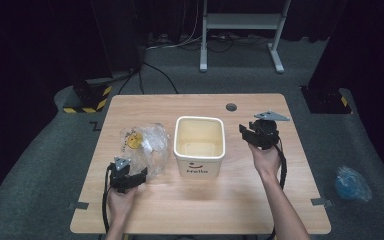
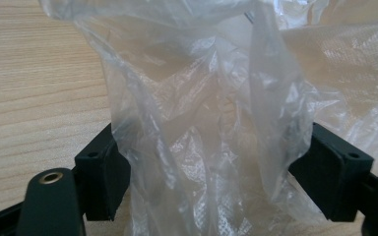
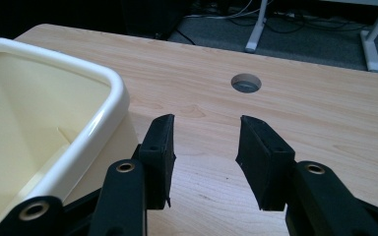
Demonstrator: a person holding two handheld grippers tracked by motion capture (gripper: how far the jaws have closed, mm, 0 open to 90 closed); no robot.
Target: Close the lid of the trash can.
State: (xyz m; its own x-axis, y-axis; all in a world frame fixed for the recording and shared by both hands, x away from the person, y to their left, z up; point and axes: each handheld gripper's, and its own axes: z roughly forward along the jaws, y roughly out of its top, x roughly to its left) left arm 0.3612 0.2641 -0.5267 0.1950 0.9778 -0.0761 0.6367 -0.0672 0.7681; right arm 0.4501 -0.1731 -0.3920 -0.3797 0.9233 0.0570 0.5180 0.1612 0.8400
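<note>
One wooden table [image 1: 200, 200], one cream bin [image 1: 199, 145] mid-table, one clear plastic bag [image 1: 145, 145] to its left. The left gripper [image 1: 130, 179] has its jaws wide, pressed on the bag's bunched plastic [image 2: 211, 147]. The right gripper [image 1: 252, 132], part open and empty, hovers beside the bin's right rim [image 3: 103, 113].

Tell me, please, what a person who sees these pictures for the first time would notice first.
The cream plastic bin with a smile and the word "Hello" on its front stands empty in the middle of the wooden table. To its left lies a crumpled clear plastic bag with something yellow inside, and the left gripper has the bag's film between its jaws. The right gripper is open with nothing between its jaws, to the right of the bin.
</note>
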